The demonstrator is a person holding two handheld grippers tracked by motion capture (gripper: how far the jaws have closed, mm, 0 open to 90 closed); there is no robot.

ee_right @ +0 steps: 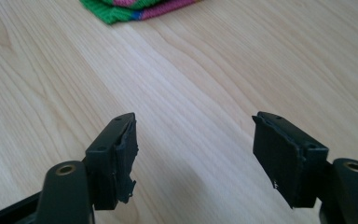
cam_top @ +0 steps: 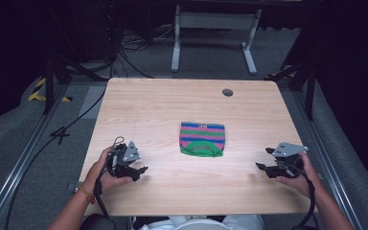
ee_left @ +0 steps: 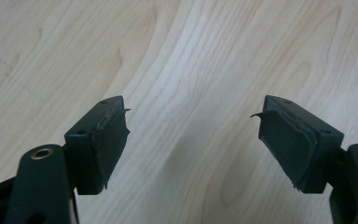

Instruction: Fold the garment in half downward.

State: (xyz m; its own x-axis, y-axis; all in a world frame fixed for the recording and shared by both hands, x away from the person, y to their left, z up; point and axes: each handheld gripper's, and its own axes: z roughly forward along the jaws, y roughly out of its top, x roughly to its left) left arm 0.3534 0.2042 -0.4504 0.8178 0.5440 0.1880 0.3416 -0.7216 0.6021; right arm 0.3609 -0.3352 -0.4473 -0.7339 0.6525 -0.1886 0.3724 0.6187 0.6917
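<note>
A folded knitted cloth [cam_top: 202, 139] with blue, pink and green stripes lies flat near the middle of the wooden table [cam_top: 163, 110]. My left gripper [cam_top: 141, 170] rests near the front left of the table, open, with bare wood between its jaws [ee_left: 191, 126]. At the front right my right gripper [cam_top: 263, 159] is open too, nothing held. In the right gripper view [ee_right: 193, 140] the cloth's green edge [ee_right: 130, 9] lies well beyond the jaws at the top. Both grippers are apart from the cloth.
A small round grommet hole [cam_top: 227, 92] sits near the table's far edge. Beyond the table stands a white table frame [cam_top: 215, 33], with cables on the floor [cam_top: 134, 48] and black stands at both sides.
</note>
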